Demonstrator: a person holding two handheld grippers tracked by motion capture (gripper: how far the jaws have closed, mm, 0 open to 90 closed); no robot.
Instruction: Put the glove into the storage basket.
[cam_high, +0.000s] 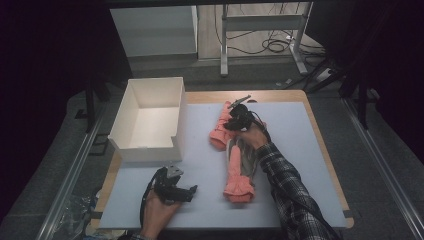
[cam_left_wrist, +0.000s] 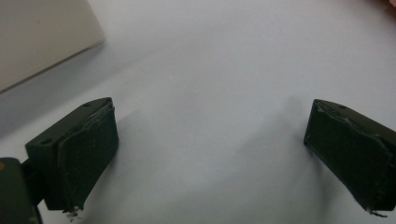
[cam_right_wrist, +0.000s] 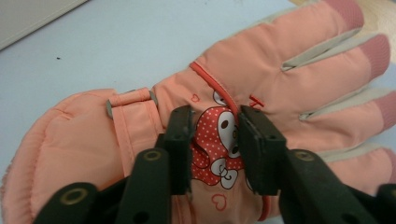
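Two salmon-pink padded gloves lie on the pale mat (cam_high: 200, 165). The far glove (cam_high: 219, 131) lies back up, with a cartoon patch (cam_right_wrist: 212, 135) on it. My right gripper (cam_high: 234, 120) points down onto this glove (cam_right_wrist: 289, 74). Its jaws (cam_right_wrist: 215, 135) stand partly closed on either side of the patch, tips on the fabric, which still lies flat between them. The near glove (cam_high: 239, 175) lies lengthwise beside the person's right forearm. My left gripper (cam_high: 192, 191) rests low at the front of the mat, wide open (cam_left_wrist: 210, 149), with bare mat between its pads.
An open white box (cam_high: 150, 150) stands at the left of the table, its corner (cam_left_wrist: 42, 42) close to my left gripper. The mat covers a wooden tabletop (cam_high: 325, 150). A desk frame and cables (cam_high: 272, 45) stand on the floor behind.
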